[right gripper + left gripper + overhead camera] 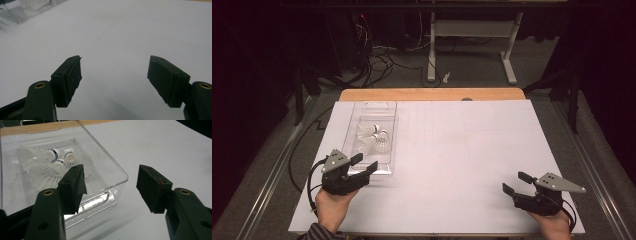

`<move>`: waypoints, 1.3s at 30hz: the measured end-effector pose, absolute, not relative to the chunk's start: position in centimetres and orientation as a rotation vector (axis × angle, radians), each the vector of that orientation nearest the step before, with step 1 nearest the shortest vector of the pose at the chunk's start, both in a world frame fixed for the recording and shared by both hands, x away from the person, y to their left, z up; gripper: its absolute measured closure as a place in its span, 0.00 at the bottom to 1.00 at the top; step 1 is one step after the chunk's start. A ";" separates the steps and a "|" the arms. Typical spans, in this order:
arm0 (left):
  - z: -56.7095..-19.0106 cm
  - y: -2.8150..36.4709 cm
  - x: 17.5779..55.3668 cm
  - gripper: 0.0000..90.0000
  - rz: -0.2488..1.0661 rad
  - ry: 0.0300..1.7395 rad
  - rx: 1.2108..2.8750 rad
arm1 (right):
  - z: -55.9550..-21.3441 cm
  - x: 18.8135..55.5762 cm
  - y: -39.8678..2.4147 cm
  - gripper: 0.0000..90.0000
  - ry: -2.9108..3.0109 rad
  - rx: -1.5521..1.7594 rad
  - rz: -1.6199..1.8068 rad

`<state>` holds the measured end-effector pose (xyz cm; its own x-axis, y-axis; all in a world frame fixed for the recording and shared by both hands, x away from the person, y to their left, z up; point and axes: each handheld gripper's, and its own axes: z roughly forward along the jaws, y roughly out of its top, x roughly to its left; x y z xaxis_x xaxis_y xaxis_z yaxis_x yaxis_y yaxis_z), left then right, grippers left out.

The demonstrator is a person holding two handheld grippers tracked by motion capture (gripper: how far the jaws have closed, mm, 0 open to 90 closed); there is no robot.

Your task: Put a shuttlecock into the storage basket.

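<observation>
A clear plastic tray [387,112] lies on the left half of the white table and holds three white shuttlecocks [373,139]. In the left gripper view the shuttlecocks [47,165] lie piled in the tray [117,171], their blue-banded corks close together. My left gripper [364,163] is at the tray's near end, open, nothing between its jaws [110,186]. My right gripper [517,183] rests near the front right of the table, open and empty [115,75] over bare white surface.
The white sheet [462,150] covers the table; a wooden edge [432,94] shows at the far side. Beyond it stand a white desk frame [472,35] and cables on the floor. A corner of the tray [22,12] appears at the top left of the right gripper view.
</observation>
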<state>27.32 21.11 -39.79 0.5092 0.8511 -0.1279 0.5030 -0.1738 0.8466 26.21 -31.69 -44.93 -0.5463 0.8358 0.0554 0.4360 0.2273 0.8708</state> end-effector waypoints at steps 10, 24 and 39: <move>-40.2 21.0 26.8 0.44 0.482 1.129 1.836 | -44.9 26.2 -31.7 0.31 2.081 1.171 1.261; -41.4 20.9 26.7 0.43 0.509 1.115 1.815 | -44.9 26.2 -31.7 0.31 2.083 1.171 1.261; -42.1 20.7 26.5 0.43 0.537 1.115 1.789 | -44.9 26.2 -31.7 0.31 2.082 1.170 1.261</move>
